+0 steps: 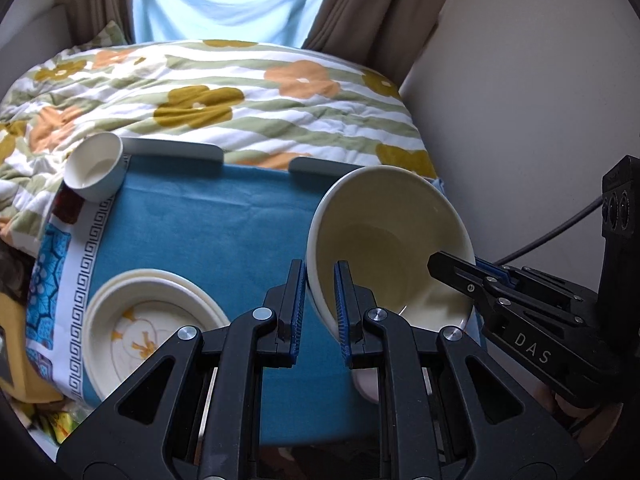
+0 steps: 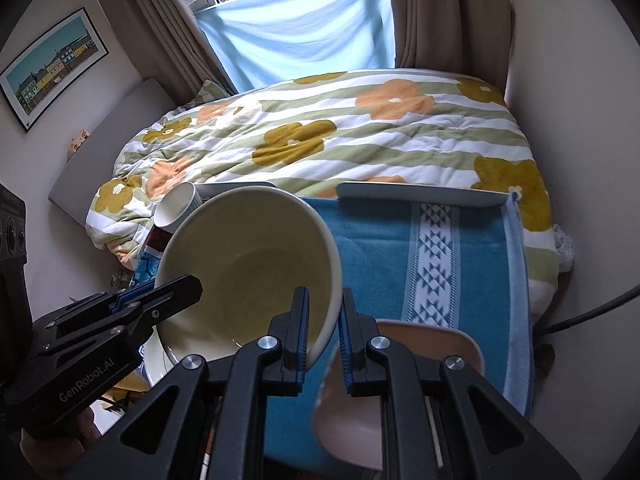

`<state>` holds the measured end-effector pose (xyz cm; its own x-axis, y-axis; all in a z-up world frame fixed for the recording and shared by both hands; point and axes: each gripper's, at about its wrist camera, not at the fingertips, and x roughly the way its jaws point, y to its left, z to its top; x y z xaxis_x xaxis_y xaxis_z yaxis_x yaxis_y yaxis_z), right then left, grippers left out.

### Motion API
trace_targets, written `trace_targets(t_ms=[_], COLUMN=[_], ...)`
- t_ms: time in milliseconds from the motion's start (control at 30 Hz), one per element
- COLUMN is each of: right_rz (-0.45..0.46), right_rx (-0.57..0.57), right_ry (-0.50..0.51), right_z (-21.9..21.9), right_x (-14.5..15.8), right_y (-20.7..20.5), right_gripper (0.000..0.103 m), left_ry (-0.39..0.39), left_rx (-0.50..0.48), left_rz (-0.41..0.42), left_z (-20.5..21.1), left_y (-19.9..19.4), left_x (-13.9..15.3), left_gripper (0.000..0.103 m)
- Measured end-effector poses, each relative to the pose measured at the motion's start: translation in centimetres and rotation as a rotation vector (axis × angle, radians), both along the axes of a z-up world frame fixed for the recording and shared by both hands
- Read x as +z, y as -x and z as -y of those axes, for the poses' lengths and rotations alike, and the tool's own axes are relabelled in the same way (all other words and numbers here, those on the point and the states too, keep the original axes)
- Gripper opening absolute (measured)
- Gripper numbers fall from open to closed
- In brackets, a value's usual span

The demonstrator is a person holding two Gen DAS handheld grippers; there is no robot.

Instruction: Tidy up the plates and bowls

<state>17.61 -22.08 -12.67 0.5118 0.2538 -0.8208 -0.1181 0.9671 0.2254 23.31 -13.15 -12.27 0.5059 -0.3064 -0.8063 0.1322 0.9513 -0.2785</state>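
A large cream bowl (image 1: pixel 384 240) is held tilted above the blue cloth. My left gripper (image 1: pixel 320 304) is shut on its left rim, and my right gripper (image 1: pixel 452 268) is shut on its right rim. In the right wrist view the bowl (image 2: pixel 248 256) sits between my right gripper (image 2: pixel 324 332) and my left gripper (image 2: pixel 176 292). A stack of cream plates (image 1: pixel 148 324) with an orange pattern lies at the left front. A small white cup (image 1: pixel 96 168) lies tipped at the far left corner. A pink bowl (image 2: pixel 404 392) sits under my right gripper.
The blue cloth (image 1: pixel 208 224) covers a table or tray with grey raised edges (image 1: pixel 176 148) at the back. A flowered duvet (image 2: pixel 340 136) covers the bed behind. A white wall (image 1: pixel 540 120) is close on the right. Curtains and a window are beyond.
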Motion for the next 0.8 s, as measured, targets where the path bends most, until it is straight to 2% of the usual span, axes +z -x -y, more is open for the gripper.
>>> trace_targets(t_ms=[167,333,567,800], right_rz=[-0.038,-0.101,-0.169,-0.199], right_rx=[-0.052,-0.097,-0.120,-0.120], right_ry=[0.011,0.005,0.008,0.016], right_z=[4.6,7.5,8.7,8.9], right_x=[-0.9,-3.6,-7.7,-10.3], right_y=[2.5,4.2,4.9,5.1], right_gripper=[0.013,0.013,0.013,0.013], left_ry=[-0.016,-0.039,-0.136,-0.174], left_rx=[-0.072,-0.137,-0.209,-0.238], left_rz=[-0.053,-0.122,-0.184,-0.225], left_z=[5.1,8.1,10.4,10.9], left_y=[1.7,2.2,2.2,1.7], left_x=[-1.6,-4.4,-8.2,-10.6], left_gripper=[0.012,0.012,0.012,0.012])
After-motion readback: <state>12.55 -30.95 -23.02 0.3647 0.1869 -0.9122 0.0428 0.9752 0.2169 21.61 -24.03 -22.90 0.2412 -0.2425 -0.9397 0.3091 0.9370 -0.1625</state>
